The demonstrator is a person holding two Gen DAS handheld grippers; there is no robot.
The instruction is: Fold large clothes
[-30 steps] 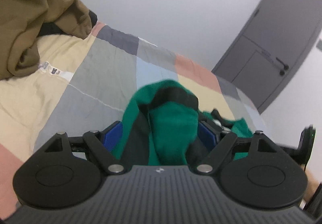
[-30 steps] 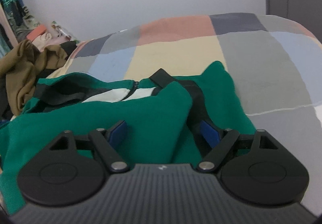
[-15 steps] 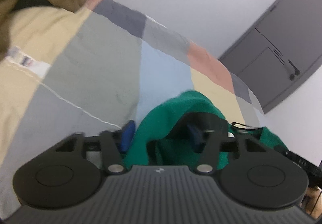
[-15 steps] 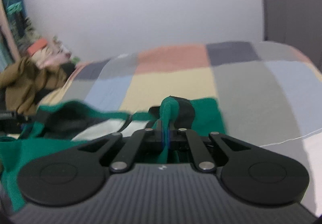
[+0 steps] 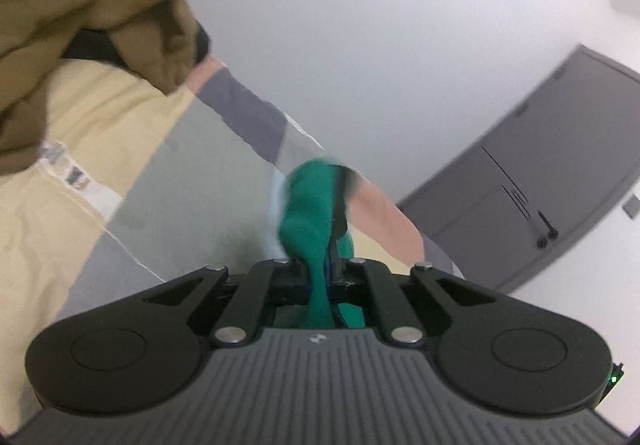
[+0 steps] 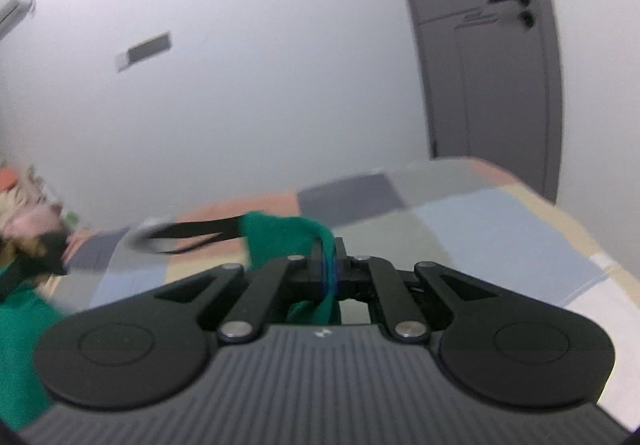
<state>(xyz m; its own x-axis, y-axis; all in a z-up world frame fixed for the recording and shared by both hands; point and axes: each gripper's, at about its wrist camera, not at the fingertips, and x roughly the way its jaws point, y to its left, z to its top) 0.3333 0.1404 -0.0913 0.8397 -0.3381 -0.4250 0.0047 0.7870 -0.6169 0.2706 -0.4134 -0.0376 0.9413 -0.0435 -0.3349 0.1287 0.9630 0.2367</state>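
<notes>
Both grippers, left gripper [image 5: 320, 277] and right gripper [image 6: 330, 277], pinch a green garment [image 5: 312, 205] lifted above the patchwork bed [image 5: 192, 173] (brown clothing at 10 o'clock); best to raise evenly, keeping the edge taut.

My left claw [image 5: 326, 273]: jaws closed tight on a bunched fold of green knit garment with black trim [image 5: 314, 201], which rises blurred above the fingers. Beneath: bed with patchwork cover of beige, grey and pink panels [image 5: 168, 181]. Upper left: crumpled brown fabric garment [image 5: 76, 9]. Right: grey panelled door [image 5: 532, 181] in a white wall [image 5: 360, 45].
</notes>
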